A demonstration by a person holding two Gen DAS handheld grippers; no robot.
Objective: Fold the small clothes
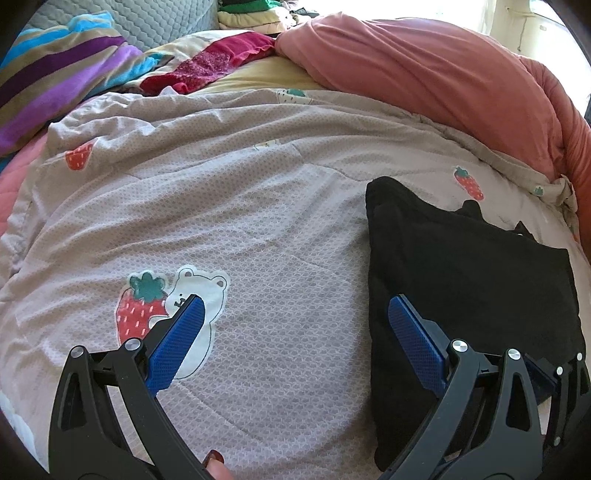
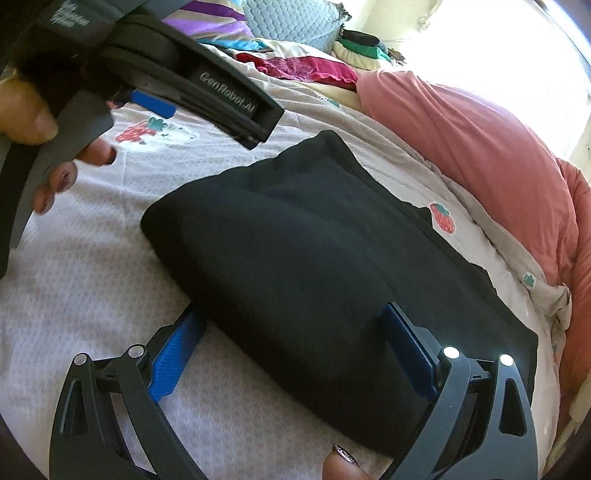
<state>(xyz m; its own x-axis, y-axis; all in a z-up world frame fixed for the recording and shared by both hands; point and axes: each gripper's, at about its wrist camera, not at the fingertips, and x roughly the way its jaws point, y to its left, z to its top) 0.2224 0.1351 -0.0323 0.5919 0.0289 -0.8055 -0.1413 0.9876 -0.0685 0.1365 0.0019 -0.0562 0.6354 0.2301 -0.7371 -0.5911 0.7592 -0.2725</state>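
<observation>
Black folded garment (image 2: 314, 266), soft matte knit, roughly rectangular pad with rounded folded edges, lies flat on the bed's quilt (image 1: 240, 221); in the right wrist view its long axis runs from upper left to lower right, a folded corner pointing toward the pillows. Quilt is pale lilac-grey, fine honeycomb print, wrinkled, with strawberry and white bear patches (image 1: 173, 314). Left hand-held gripper (image 1: 295, 332) has its jaws wide apart and holds nothing; its right blue ribbed pad is over the garment's near left edge, its left pad over the bear patch. Right hand-held gripper (image 2: 291, 347) also wide apart, straddling the garment's near end, not clamped on it. Salmon-pink duvet (image 1: 424, 85) is bunched along the far right side, near the garment. Striped purple-teal blanket (image 1: 55, 74), red fabric (image 1: 221, 62) and a stacked clothes pile (image 1: 258, 14) sit farther back, well apart.
</observation>
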